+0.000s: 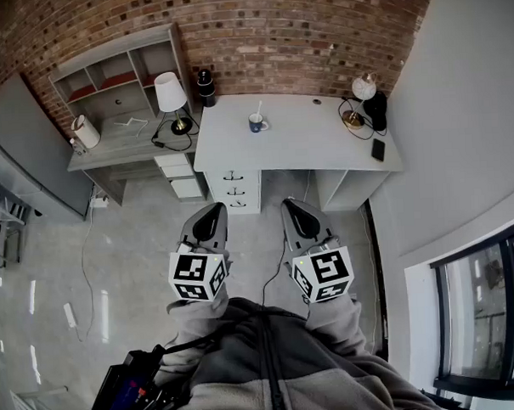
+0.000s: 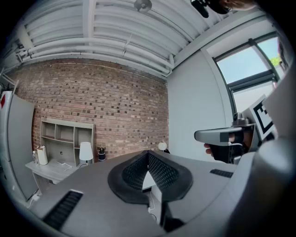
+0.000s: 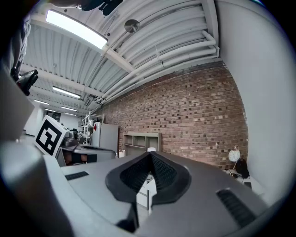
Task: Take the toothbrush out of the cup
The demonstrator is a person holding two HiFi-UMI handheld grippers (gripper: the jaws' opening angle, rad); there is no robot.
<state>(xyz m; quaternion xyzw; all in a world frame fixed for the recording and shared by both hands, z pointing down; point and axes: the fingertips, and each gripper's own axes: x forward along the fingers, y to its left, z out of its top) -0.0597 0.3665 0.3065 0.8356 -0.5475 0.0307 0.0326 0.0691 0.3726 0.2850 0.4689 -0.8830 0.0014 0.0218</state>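
Two grey handheld grippers are held level, side by side, just ahead of the person's grey jacket, both pointing forward: the left gripper [image 1: 211,214] and the right gripper [image 1: 293,208]. Each carries one cube of black-and-white square markers. Both are clenched, jaw tips meeting with nothing between them. Well beyond stands one white desk with drawers [image 1: 314,142]. Toward its far left sits one blue-and-white cup [image 1: 256,123], one white toothbrush [image 1: 259,109] standing in it.
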